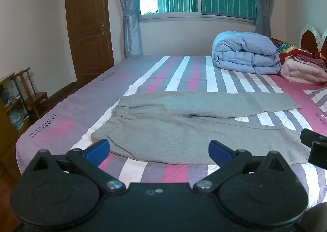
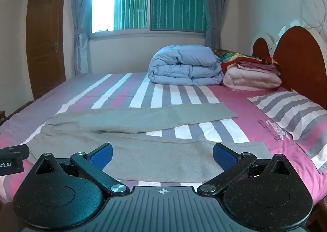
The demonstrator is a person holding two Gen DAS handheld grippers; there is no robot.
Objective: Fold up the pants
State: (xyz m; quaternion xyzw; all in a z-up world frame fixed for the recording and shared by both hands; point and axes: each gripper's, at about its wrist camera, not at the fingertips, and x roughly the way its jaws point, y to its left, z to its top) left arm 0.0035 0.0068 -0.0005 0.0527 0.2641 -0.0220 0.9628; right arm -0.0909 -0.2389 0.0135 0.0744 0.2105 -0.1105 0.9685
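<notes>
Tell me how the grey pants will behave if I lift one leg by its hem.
The grey pants look like soft knit lying limp on the striped bedsheet, so the leg will probably droop and trail. They seem light. The fabric looks matte, so probably not slippery, though the waistband end may drag along.

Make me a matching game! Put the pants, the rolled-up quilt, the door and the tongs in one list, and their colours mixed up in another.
Things:
1. pants
2. quilt
3. door
4. pads of the tongs

Colours:
A. brown
B. dark blue
C. grey
D. light blue

Pairs: 1-C, 2-D, 3-A, 4-B
</notes>
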